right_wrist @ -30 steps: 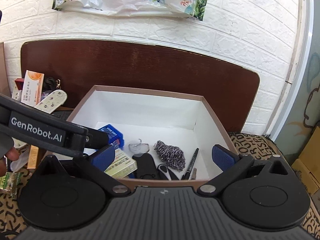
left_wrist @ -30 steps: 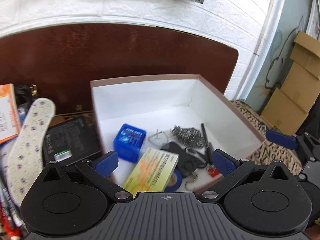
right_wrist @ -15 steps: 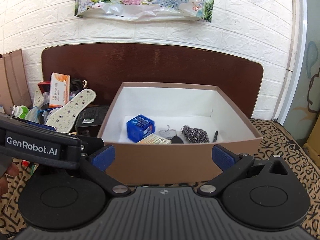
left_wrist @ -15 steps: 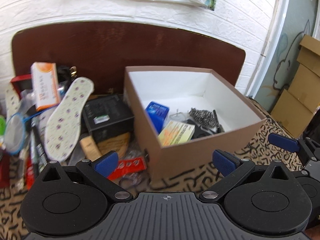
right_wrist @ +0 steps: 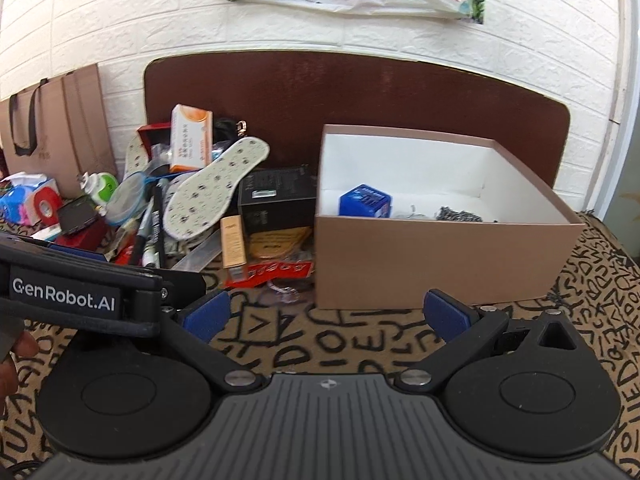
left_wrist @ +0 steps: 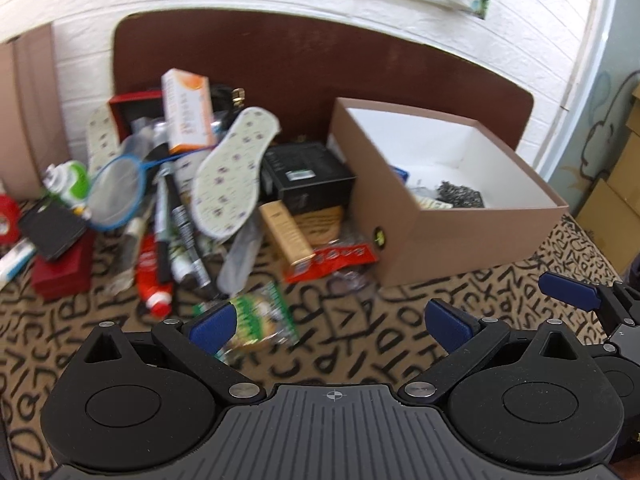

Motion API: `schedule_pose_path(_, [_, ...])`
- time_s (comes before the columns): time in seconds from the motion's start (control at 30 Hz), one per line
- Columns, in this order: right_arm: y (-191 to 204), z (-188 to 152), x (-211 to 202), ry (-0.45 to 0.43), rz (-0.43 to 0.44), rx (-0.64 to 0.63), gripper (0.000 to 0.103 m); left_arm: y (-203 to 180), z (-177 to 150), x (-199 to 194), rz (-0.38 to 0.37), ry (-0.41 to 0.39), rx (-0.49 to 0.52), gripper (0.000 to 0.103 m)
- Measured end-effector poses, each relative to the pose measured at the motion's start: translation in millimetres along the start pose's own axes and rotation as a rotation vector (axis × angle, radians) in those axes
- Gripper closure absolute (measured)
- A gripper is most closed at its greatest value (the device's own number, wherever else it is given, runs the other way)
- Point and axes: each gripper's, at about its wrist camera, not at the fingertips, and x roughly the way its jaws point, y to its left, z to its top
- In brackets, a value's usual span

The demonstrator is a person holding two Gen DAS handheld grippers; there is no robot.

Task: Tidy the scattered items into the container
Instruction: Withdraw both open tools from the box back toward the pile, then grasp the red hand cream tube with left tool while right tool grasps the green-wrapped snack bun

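Note:
A brown cardboard box (left_wrist: 472, 240) (right_wrist: 440, 260) with a white inside stands on the patterned cloth, holding a blue cube (right_wrist: 366, 200) and a steel scourer (left_wrist: 460, 196). Left of it lies a heap of loose items: a dotted insole (left_wrist: 234, 172) (right_wrist: 216, 188), an orange-and-white carton (left_wrist: 186, 110), a black box (left_wrist: 308, 176), a red packet (left_wrist: 332, 260) and a green snack packet (left_wrist: 260, 316). My left gripper (left_wrist: 332, 320) is open, low over the cloth just right of the green packet. My right gripper (right_wrist: 326, 314) is open and empty in front of the box.
A dark brown board (right_wrist: 360, 96) leans on the white brick wall behind everything. A brown paper bag (right_wrist: 56, 128) stands at the far left, with a blue racket (left_wrist: 116, 188), pens and a red bottle (left_wrist: 154, 276) in the heap. Stacked cardboard (left_wrist: 616, 200) sits at the right.
Both grippers have pulled back out of the box and away from it. The left one has swung left toward the heap of loose items. Both stay open and empty.

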Motion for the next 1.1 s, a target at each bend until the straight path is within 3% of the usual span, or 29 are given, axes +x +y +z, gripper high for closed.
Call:
schedule_pose_path(0.4, [43, -5, -6, 0.019, 0.048, -0.035, 0.0, 41, -16, -25, 0.044, 0.003, -0.051, 0.0])
schedule_pose_path(0.67, [59, -7, 2, 0.033, 0.097, -0.059, 0.001, 69, -25, -30, 0.025, -0.01, -0.113, 0.0])
schedule_pose_path(0.87, [72, -12, 14, 0.051, 0.205, -0.093, 0.001, 102, -27, -24, 0.052, -0.011, -0.183, 0.0])
schedule_pose_path(1.1, [86, -14, 39, 0.096, 0.258, -0.107, 0.001, 124, -25, -7, 0.041, 0.018, -0.21, 0.009])
